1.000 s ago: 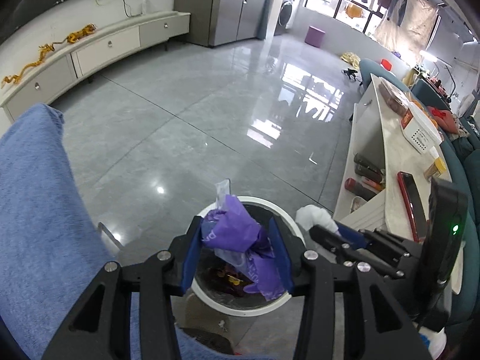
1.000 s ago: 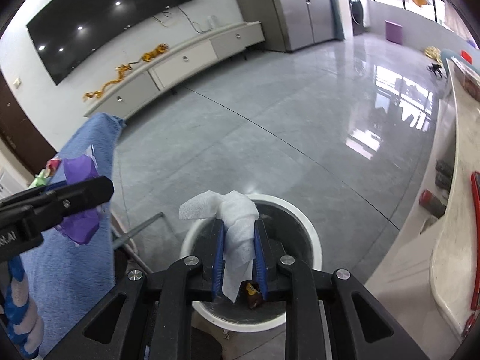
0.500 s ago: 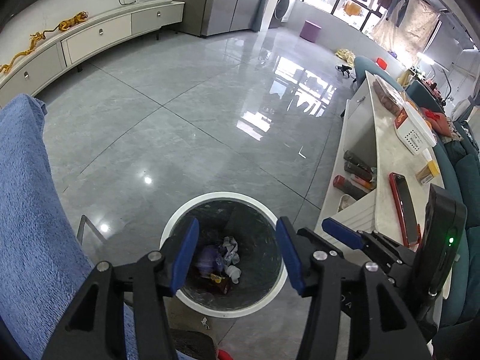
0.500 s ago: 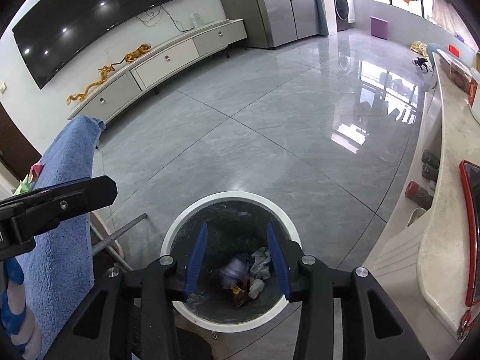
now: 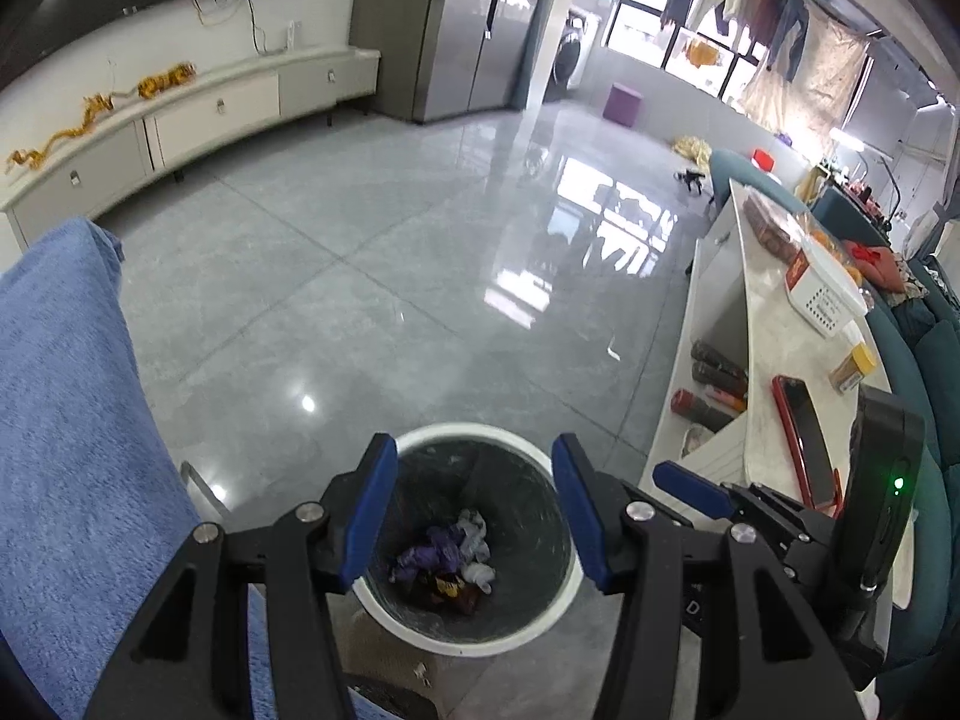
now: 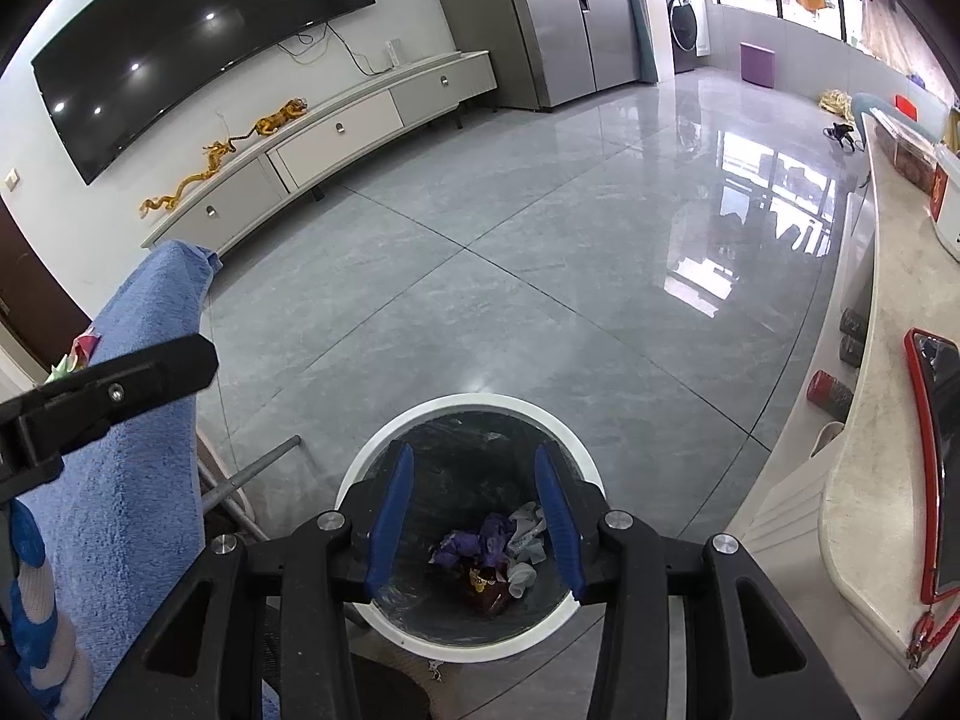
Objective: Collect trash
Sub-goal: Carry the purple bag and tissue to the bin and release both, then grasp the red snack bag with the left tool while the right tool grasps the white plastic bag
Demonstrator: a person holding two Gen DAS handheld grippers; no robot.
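Observation:
A round white-rimmed trash bin with a dark liner stands on the grey tile floor, directly below both grippers. At its bottom lie a crumpled purple wrapper, a white tissue and some brown scraps. My left gripper hangs over the bin mouth, open, with nothing between its blue pads. My right gripper hovers beside it, also open and empty. Its blue fingertip shows in the left wrist view.
A blue towel drapes over a chair at the left, close to the bin. A white table with a red phone and boxes runs along the right. Bottles lie on its lower shelf.
Both grippers opened. The purple wrapper left the left gripper and the white tissue left the right; both now lie in the bin.

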